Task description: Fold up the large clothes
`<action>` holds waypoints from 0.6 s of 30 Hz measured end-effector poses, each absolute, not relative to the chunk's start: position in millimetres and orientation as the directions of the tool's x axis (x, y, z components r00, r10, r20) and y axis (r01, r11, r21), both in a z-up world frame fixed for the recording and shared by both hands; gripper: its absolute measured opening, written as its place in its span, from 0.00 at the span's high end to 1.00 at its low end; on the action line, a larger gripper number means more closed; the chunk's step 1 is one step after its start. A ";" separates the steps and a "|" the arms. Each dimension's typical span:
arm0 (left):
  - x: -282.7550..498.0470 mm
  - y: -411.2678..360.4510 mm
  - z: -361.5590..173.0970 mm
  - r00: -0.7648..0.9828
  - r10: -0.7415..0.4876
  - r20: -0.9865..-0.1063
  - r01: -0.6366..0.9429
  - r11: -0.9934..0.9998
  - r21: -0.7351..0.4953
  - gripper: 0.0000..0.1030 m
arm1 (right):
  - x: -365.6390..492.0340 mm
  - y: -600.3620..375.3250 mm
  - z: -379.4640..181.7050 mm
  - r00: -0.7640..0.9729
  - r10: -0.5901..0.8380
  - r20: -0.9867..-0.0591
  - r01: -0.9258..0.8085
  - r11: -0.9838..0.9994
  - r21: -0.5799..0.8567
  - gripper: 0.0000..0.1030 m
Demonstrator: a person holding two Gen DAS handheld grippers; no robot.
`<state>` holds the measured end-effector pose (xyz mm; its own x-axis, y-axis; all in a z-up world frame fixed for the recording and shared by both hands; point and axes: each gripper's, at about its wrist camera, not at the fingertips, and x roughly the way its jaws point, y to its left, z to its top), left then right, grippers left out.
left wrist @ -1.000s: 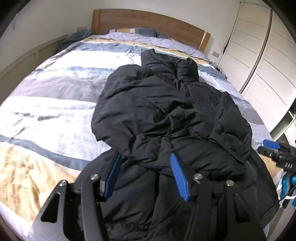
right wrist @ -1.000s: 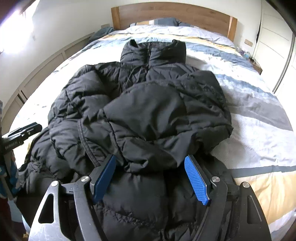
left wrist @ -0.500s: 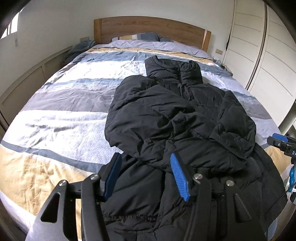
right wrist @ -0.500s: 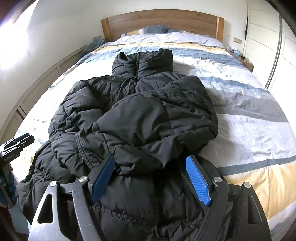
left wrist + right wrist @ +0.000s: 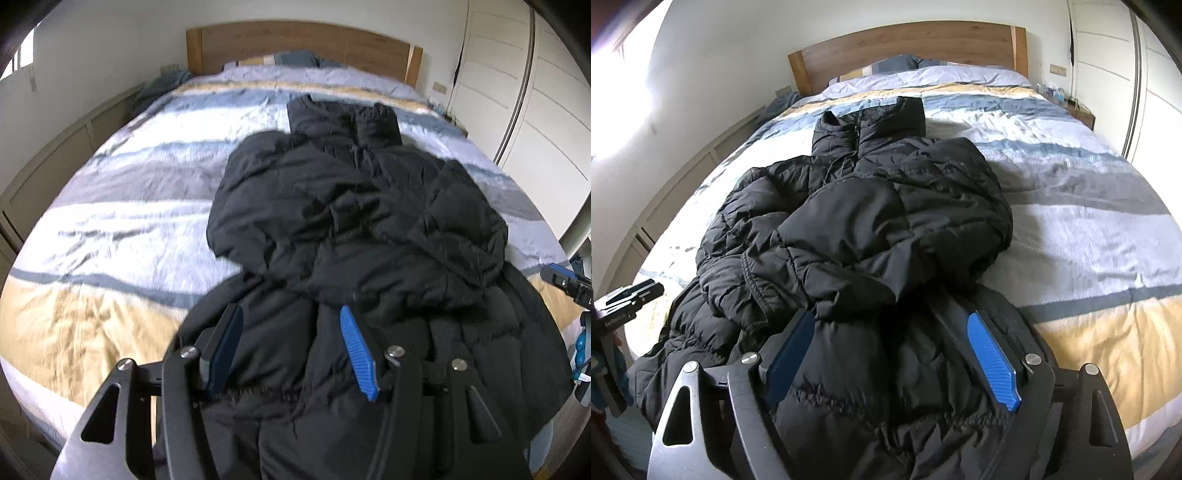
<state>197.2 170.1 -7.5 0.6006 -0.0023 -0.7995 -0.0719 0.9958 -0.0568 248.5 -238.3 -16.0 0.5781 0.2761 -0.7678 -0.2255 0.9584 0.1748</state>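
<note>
A black puffer jacket [image 5: 871,236] lies on the striped bed [image 5: 1089,229], collar toward the headboard [image 5: 908,48], both sleeves folded across its chest, hem bunched near the foot edge. The left gripper [image 5: 291,343] and right gripper [image 5: 890,354] both gape wide open over the hem, holding nothing.

1 jacket [image 5: 871,236]; 1 bed [image 5: 1089,221]; 2 tongs [image 5: 291,341]

A bedroom. A bed [image 5: 1089,229] with a striped blue, white and yellow cover fills the frame centre. A wooden headboard [image 5: 908,48] stands against the white back wall [image 5: 731,55]. White wardrobe doors [image 5: 535,110] line the right edge. Bright daylight glares at upper left.
</note>
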 end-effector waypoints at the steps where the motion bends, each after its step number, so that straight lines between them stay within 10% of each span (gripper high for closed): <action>1: 195.7 170.4 -8.6 0.593 -0.008 -0.805 -0.073 0.995 -0.063 0.48 | 246.6 -241.2 -17.3 0.577 0.283 -0.766 -0.224 0.957 0.185 0.18; 18: 341.2 248.4 90.2 0.616 -0.055 -0.786 -0.075 0.989 -0.128 0.35 | 351.0 -271.5 45.9 0.648 0.317 -0.692 -0.272 0.946 0.178 0.18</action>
